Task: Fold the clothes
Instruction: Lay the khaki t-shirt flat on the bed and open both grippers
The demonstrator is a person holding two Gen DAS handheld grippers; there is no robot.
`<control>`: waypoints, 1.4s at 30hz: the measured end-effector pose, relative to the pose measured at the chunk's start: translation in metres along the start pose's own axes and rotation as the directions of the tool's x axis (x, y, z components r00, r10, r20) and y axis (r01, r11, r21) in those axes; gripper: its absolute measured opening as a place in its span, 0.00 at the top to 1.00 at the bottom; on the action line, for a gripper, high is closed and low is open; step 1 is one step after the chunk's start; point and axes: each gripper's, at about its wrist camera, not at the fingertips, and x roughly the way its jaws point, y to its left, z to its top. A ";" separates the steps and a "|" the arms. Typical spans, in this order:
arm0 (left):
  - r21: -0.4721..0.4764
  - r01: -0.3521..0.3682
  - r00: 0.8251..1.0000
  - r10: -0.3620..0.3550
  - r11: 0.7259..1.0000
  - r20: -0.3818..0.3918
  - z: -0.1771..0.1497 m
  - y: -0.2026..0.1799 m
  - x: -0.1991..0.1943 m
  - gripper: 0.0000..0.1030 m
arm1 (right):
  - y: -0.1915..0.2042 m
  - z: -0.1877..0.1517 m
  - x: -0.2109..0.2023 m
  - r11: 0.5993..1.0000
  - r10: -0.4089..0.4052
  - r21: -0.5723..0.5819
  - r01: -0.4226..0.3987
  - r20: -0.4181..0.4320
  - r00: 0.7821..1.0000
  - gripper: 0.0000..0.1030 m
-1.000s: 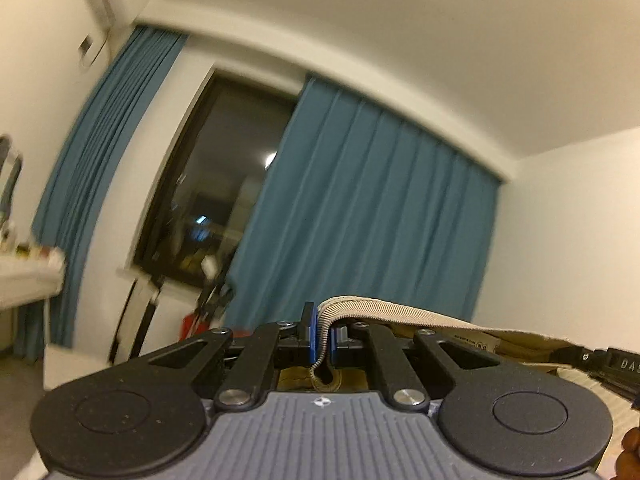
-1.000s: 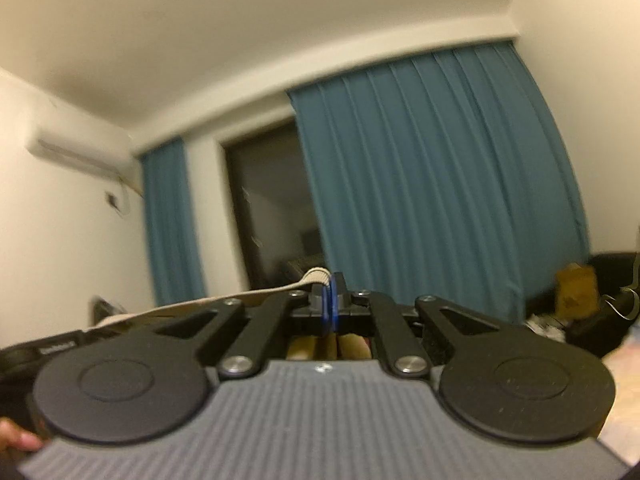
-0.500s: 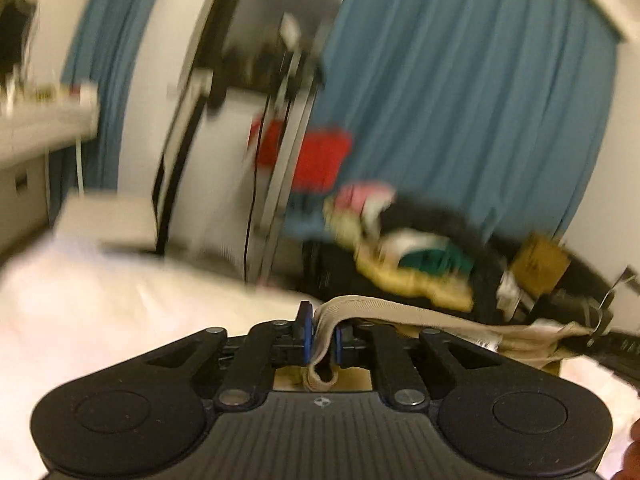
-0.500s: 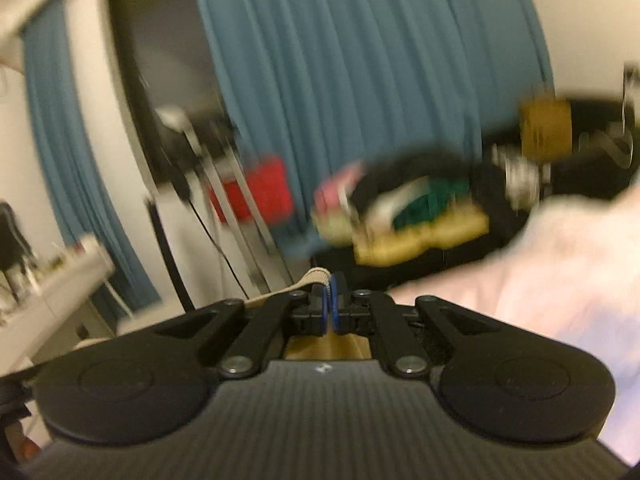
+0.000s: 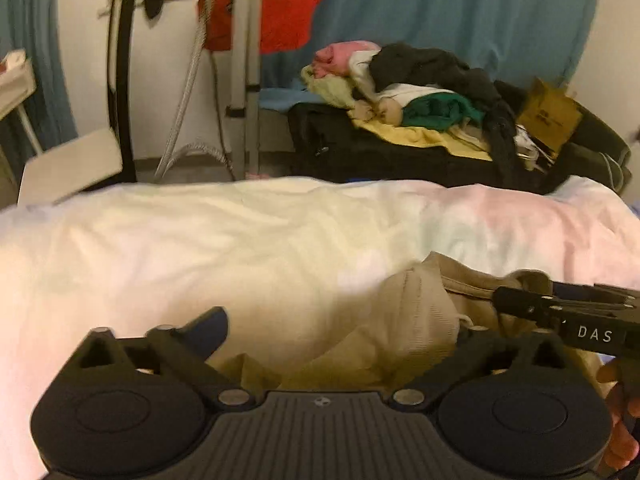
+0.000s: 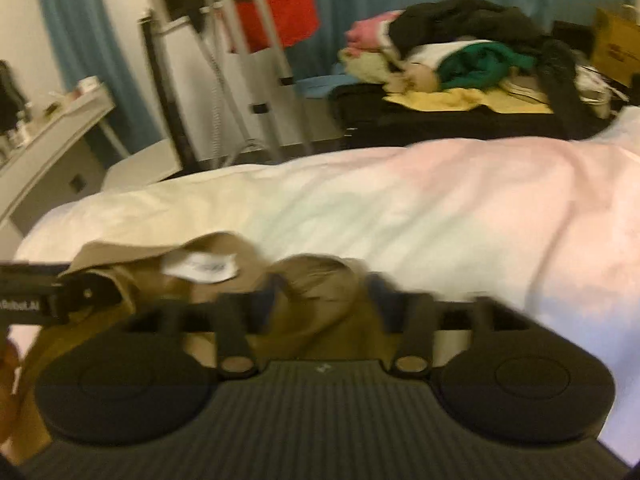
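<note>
One pale bed [image 5: 200,240] — blue curtains [image 5: 440,8] behind

Left gripper [image 5: 340,332] and right gripper [image 6: 320,292] just opened, tilted downward.

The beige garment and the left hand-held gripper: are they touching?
Cannot tell. In the left wrist view the left hand-held gripper stands open around the beige garment; the right-side finger is hidden behind cloth.

Bed [image 5: 280,240] under a pale white-and-pink cover, teal curtains [image 5: 440,12] along the far white wall, black suitcase [image 5: 380,156] heaped with mixed clothes, brown cardboard box [image 5: 548,114], metal stand [image 5: 244,60] with red cloth [image 5: 284,20], white shelf [image 6: 52,120] at left, warm dim indoor light
</note>
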 end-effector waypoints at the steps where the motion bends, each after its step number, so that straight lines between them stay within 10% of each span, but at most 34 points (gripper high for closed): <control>1: 0.019 0.015 1.000 -0.015 1.000 0.001 -0.001 -0.004 -0.014 0.01 | 0.002 0.000 -0.006 1.000 0.016 0.002 -0.016 0.005 1.000 0.29; 12: 0.081 0.037 0.988 -0.049 0.996 0.147 -0.052 -0.014 -0.134 0.00 | 0.023 -0.053 -0.111 0.997 0.002 0.076 -0.016 0.177 0.984 0.29; 24: -0.093 0.078 0.953 -0.047 0.993 0.300 -0.223 -0.011 -0.328 0.00 | 0.066 -0.210 -0.309 0.989 0.019 0.132 -0.059 0.286 0.958 0.29; 36: -0.479 0.104 0.981 -0.011 0.872 0.192 -0.265 0.061 -0.321 0.03 | 0.060 -0.272 -0.377 0.963 0.104 0.211 -0.167 0.283 0.954 0.28; 42: -0.483 0.046 0.983 0.046 0.874 0.177 -0.244 0.070 -0.267 0.04 | 0.043 -0.279 -0.350 0.955 0.103 0.245 -0.168 0.258 0.961 0.28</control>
